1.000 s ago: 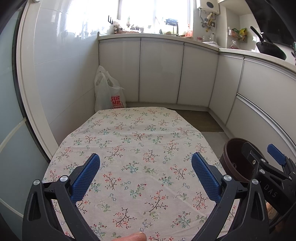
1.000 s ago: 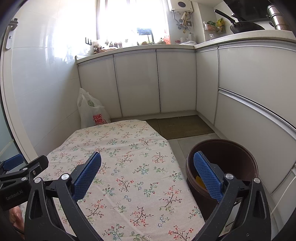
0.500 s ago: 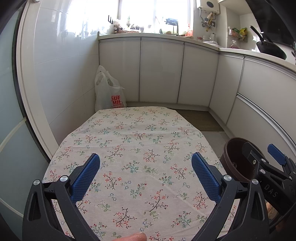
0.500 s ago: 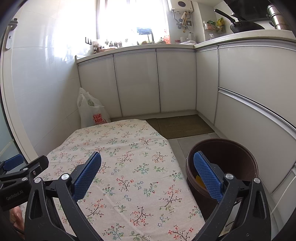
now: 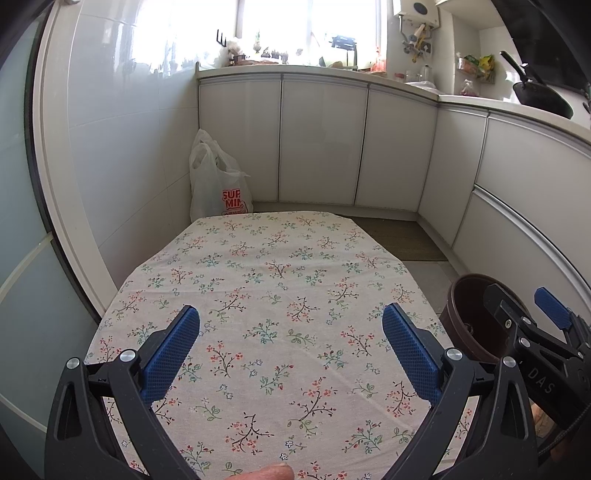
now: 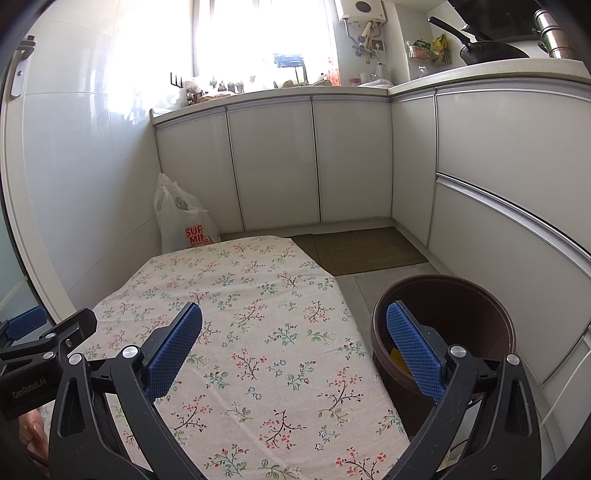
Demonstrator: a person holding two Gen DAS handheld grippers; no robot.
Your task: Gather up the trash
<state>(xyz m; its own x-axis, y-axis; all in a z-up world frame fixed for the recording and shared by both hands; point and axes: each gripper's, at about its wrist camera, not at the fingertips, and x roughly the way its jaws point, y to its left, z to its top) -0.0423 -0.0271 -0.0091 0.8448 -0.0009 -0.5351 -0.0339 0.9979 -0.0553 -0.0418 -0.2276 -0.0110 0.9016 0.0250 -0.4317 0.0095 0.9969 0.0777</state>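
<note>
Nothing left to pick on the floral tablecloth [image 5: 280, 295], by the look of it. Left gripper [image 5: 291, 332] spread wide, empty, hovering over the cloth. Right gripper [image 6: 295, 339] likewise spread and empty, one pad over the brown bin [image 6: 443, 295], where something yellow lies inside. Best to hold both level and scan before finishing. Unchanged from a second ago; barely any drift.

Small kitchen w/ white base cabinets [image 5: 321, 140] in an L along back & right walls, glossy white tile wall [image 5: 122, 140] at left. Bright window [image 6: 258, 33] over the counter, washed out; brown mat [image 6: 365, 249] on grey floor.
</note>
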